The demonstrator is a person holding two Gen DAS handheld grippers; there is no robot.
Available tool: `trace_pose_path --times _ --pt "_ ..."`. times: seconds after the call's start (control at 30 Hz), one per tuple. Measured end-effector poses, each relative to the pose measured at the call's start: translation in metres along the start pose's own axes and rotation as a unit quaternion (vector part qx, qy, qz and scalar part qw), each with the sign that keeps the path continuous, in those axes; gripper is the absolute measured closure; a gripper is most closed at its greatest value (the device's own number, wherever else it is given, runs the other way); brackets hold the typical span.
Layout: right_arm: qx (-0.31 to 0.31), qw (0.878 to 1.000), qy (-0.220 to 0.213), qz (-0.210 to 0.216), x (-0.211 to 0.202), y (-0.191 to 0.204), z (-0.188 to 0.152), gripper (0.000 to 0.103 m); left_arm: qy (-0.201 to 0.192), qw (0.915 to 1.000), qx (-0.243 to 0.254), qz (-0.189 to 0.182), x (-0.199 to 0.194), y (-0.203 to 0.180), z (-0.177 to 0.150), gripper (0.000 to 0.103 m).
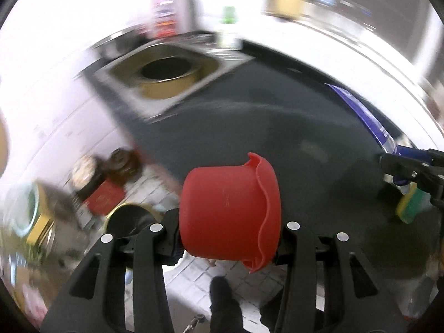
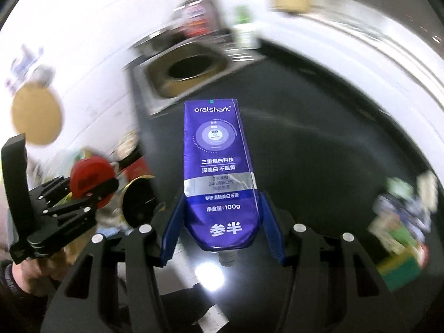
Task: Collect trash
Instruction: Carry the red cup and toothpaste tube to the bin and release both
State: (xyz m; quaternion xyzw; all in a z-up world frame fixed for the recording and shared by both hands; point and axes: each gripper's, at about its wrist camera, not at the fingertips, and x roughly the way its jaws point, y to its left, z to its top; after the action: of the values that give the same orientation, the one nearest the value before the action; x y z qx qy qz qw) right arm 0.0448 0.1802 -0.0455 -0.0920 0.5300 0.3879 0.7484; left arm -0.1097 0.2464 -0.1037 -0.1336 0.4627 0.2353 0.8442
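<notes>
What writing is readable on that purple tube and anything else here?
All readable text is on the flat purple toothpaste tube held in the right tongs:
"oralshark"
"三重焕白科技"
"深美白 不返黄"
"24h清新口气"
"专研清新美白牙膏"
"净含量:100g"
"参半"
The tiny print in the tube's round emblem is too small to read.
The soft red silicone cup in the left tongs bears no text.
The background bottles and packets are too blurred.

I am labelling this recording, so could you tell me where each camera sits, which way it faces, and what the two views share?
Left wrist: on the left gripper, looking along its fingers past the clamped red cup toward the sink; right gripper at right edge.
Right wrist: on the right gripper, looking past the held purple toothpaste tube at the same sink; left gripper and hand at left.
Shared: sink, dark counter, both held items.
</notes>
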Motion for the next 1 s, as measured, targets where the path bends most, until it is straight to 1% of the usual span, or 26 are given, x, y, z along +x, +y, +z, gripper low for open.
trace_pose_path --times 0.07,0.1,0.13,0.23,0.3,0.4,0.47,0.57,0.7,0.83,1.0 --pt "-0.035 0.999 0.017 0.031 0.024 0.045 0.013 0.050 0.002 0.9992 -0.035 0.021 -0.003 0.041 -0.010 0.059" --pt "-0.047 0.998 0.022 0.040 0.031 0.060 0.017 0.050 0.003 0.9983 -0.050 0.029 -0.005 0.058 -0.015 0.059" --pt "-0.066 0.996 0.029 0.054 0.043 0.084 0.022 0.050 0.003 0.9970 -0.067 0.039 -0.007 0.078 -0.021 0.059" --pt "-0.104 0.990 0.049 0.085 0.071 0.138 0.029 0.050 0.006 0.9923 -0.105 0.065 -0.009 0.126 -0.040 0.059" --pt "-0.123 0.985 0.060 0.102 0.088 0.168 0.033 0.050 0.009 0.9883 -0.132 0.076 -0.006 0.155 -0.052 0.059" --pt "-0.145 0.979 0.077 0.121 0.114 0.212 0.033 0.050 0.015 0.9835 -0.159 0.086 0.001 0.184 -0.069 0.059" --pt "-0.155 0.975 0.087 0.131 0.131 0.236 0.033 0.050 0.016 0.9806 -0.177 0.083 0.010 0.203 -0.080 0.059" --pt "-0.163 0.972 0.100 0.135 0.158 0.267 0.032 0.050 0.021 0.9770 -0.197 0.080 0.028 0.225 -0.095 0.059" --pt "-0.170 0.970 0.119 0.125 0.197 0.291 0.029 0.050 0.032 0.9751 -0.207 0.074 0.064 0.246 -0.111 0.059" --pt "-0.168 0.969 0.143 0.113 0.229 0.300 0.026 0.050 0.049 0.9731 -0.215 0.067 0.096 0.262 -0.122 0.059" --pt "-0.170 0.967 0.158 0.102 0.258 0.309 0.028 0.050 0.059 0.9703 -0.226 0.063 0.117 0.276 -0.129 0.059"
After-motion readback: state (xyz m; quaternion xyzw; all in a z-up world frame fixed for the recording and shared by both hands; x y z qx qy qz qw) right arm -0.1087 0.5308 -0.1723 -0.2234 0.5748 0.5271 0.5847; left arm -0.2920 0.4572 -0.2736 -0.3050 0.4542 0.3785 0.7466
